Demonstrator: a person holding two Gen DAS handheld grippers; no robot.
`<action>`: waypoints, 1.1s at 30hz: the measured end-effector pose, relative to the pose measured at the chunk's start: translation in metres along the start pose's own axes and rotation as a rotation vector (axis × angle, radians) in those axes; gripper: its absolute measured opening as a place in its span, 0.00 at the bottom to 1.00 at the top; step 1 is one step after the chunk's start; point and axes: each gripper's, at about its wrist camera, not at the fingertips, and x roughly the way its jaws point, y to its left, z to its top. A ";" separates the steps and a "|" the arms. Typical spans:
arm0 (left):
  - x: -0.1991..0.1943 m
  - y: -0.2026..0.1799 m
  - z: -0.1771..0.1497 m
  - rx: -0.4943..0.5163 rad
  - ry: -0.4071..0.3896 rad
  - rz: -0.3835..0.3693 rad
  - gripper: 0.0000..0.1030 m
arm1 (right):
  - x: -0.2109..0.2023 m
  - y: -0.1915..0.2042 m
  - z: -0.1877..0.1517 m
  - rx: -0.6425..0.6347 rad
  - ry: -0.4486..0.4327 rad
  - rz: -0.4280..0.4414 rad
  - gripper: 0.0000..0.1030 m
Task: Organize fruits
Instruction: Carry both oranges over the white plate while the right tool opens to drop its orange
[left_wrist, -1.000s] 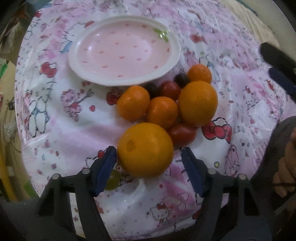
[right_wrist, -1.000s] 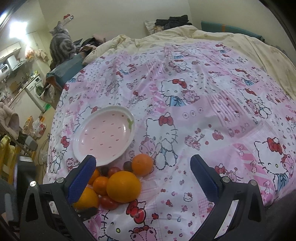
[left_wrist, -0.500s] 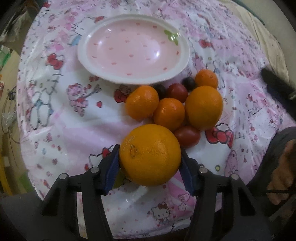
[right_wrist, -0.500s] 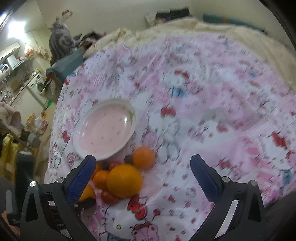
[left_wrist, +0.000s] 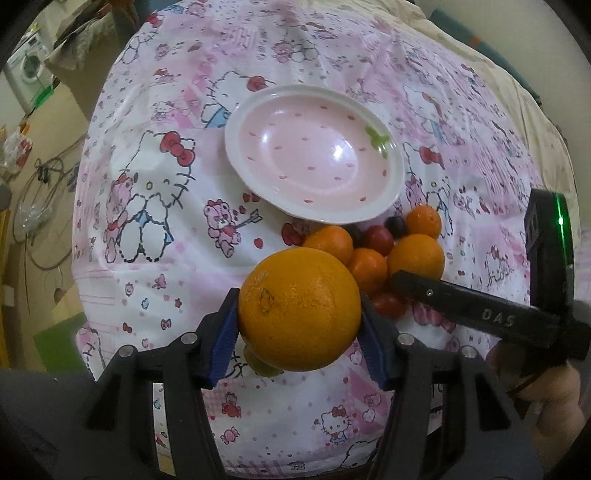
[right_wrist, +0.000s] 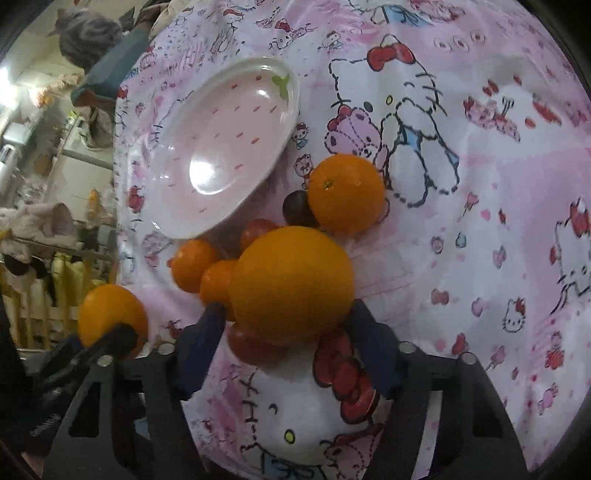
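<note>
My left gripper (left_wrist: 299, 325) is shut on a large orange (left_wrist: 299, 308) and holds it above the cloth, near side of the fruit pile; that orange also shows at the left in the right wrist view (right_wrist: 112, 317). The pink strawberry plate (left_wrist: 391, 192) lies beyond the pile, bare. My right gripper (right_wrist: 288, 343) is low over the pile, its blue pads on either side of a second large orange (right_wrist: 291, 284), close to it but not clearly gripping. Small oranges (right_wrist: 345, 194), red tomatoes (right_wrist: 251, 345) and a dark grape (right_wrist: 295, 208) lie around it.
A Hello Kitty cloth (left_wrist: 155, 192) covers the round table. A green grape (left_wrist: 258, 363) lies under the held orange. The right gripper's body (left_wrist: 480, 314) reaches in from the right in the left wrist view. A cat (right_wrist: 85, 37) and room clutter sit beyond the table's left edge.
My left gripper closed on the large orange and lifted it. My right gripper dropped from high above the table down around the second large orange, its jaws narrowing.
</note>
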 end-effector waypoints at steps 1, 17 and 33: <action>0.003 -0.004 0.003 -0.004 0.000 0.001 0.53 | 0.000 0.000 0.000 -0.007 -0.004 -0.006 0.58; -0.018 0.003 0.007 -0.029 -0.092 0.017 0.53 | -0.058 -0.001 -0.007 0.009 -0.128 0.189 0.55; -0.040 0.010 0.058 0.008 -0.125 0.044 0.53 | -0.093 0.043 0.035 -0.066 -0.195 0.194 0.55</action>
